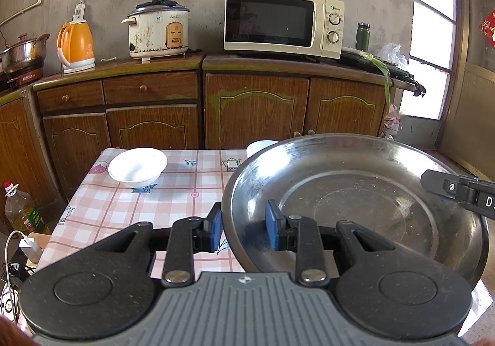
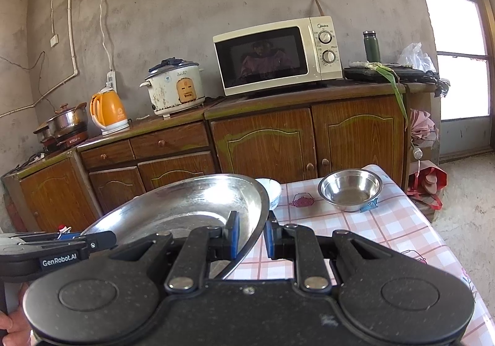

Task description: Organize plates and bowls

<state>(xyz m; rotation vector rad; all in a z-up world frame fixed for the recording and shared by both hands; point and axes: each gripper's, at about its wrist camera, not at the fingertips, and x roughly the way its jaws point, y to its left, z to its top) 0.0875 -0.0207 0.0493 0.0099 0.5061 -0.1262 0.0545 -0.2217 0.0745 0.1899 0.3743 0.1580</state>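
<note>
Steel plate (image 1: 355,200) held above the checked table (image 1: 185,191). My left gripper (image 1: 244,230) pinches its near rim; my right gripper (image 2: 250,236) pinches the opposite edge.

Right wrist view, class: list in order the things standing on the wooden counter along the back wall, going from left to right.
Steel pot → orange kettle → rice cooker → microwave → green flask → plastic bag.
</note>
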